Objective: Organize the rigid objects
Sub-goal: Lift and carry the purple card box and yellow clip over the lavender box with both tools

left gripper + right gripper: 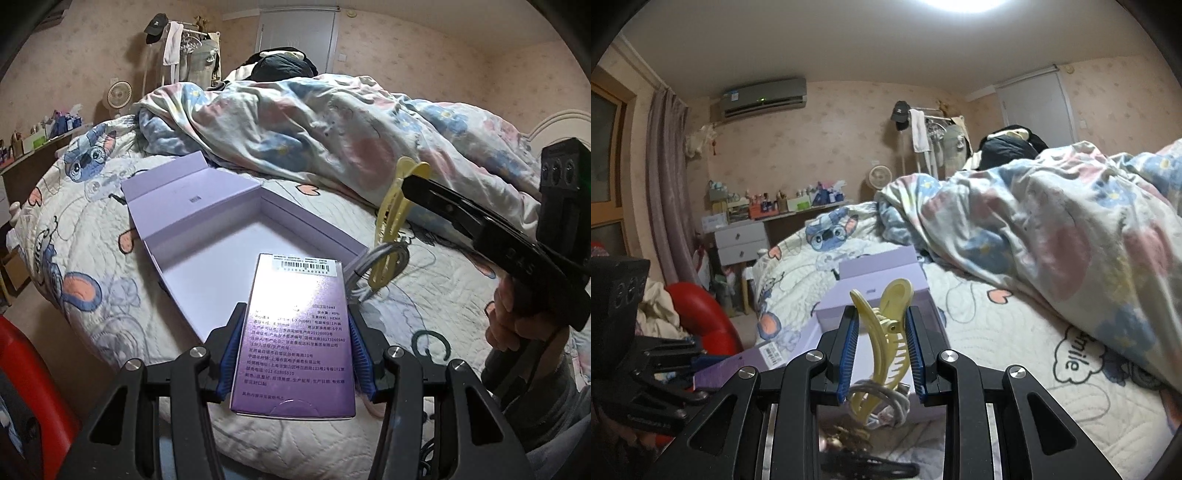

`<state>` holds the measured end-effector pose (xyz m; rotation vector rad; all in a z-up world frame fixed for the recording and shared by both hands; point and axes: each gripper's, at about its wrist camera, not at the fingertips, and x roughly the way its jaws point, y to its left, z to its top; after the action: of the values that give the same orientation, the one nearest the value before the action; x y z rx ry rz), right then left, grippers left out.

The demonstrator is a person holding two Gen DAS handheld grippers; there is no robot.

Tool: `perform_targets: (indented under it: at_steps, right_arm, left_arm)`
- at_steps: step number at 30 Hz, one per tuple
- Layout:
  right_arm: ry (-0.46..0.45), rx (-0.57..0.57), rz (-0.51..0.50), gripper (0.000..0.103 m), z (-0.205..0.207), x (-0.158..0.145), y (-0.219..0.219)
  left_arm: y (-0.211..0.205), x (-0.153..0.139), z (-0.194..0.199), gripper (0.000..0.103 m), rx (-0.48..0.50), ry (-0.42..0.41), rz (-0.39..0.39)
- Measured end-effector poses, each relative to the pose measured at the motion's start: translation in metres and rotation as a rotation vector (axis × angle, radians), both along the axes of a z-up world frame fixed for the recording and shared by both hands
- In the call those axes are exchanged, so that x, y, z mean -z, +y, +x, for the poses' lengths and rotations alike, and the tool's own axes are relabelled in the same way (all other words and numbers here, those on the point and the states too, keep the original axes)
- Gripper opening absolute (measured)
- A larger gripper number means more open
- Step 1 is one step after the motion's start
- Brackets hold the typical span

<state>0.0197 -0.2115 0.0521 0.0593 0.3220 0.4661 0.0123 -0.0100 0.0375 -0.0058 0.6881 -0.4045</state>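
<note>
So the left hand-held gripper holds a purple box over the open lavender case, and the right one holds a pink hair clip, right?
Nearly. The hair clip in the right hand-held gripper is pale yellow, not pink, as the right wrist view shows. The left hand-held gripper does hold the purple box by the open lavender case.

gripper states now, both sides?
Left gripper: shut on the purple carton.
Right gripper: shut on the yellow hair claw, lifted over the bed.

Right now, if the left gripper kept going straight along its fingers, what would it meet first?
Probably the open lilac cardboard box on the bed: the left gripper, shut on a purple printed carton, points into its empty tray, though depth is unclear.
</note>
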Motion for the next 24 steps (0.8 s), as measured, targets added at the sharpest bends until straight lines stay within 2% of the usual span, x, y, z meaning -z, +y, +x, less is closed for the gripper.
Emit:
perform_targets:
  at_steps: [8, 24]
  right_arm:
    - [-0.022, -0.036, -0.008, 0.024, 0.019, -0.009, 0.012]
    - [0.022, -0.096, -0.039, 0.023, 0.070, -0.004, 0.035]
  left_arm:
    - [0.009, -0.004, 0.026, 0.051, -0.019, -0.002, 0.020]
    - [0.014, 0.002, 0.081, 0.051, -0.038, 0.029, 0.062]
